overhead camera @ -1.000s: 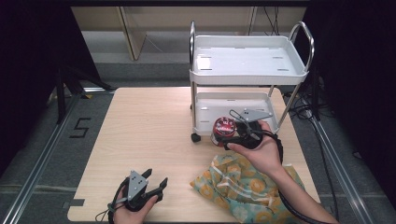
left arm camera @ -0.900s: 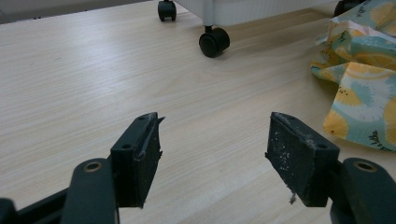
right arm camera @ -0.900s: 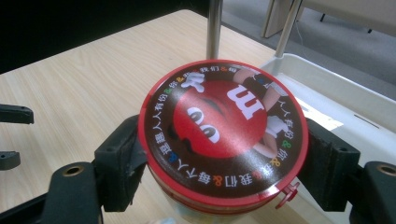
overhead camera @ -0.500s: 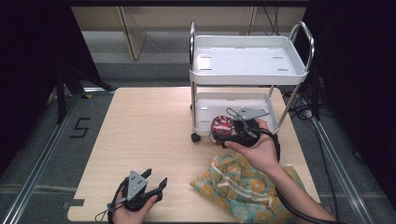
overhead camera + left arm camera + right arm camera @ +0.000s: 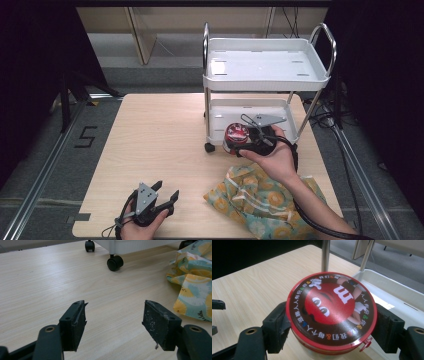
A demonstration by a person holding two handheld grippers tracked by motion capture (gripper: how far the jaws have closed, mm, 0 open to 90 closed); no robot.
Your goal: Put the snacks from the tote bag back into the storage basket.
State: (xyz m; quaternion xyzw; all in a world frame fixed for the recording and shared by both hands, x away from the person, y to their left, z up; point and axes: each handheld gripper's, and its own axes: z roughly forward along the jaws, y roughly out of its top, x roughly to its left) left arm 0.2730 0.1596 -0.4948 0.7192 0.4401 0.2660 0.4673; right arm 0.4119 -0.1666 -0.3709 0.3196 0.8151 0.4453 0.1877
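Between the two black jaws of the right gripper [image 5: 331, 331] sits a round candy tub [image 5: 331, 312] with a red lid, clamped on both sides. In the high view this gripper [image 5: 245, 140] holds the tub [image 5: 236, 134] at the front edge of the lower shelf of a white cart [image 5: 265, 75]. At 7 o'clock of the table [image 5: 160, 135], the left gripper [image 5: 161, 196] rests with jaws wide apart and nothing between them. A lemon-patterned bag [image 5: 260, 200] lies at 5 o'clock. The tabletop is pale wood; around it are grey floor and dark walls.
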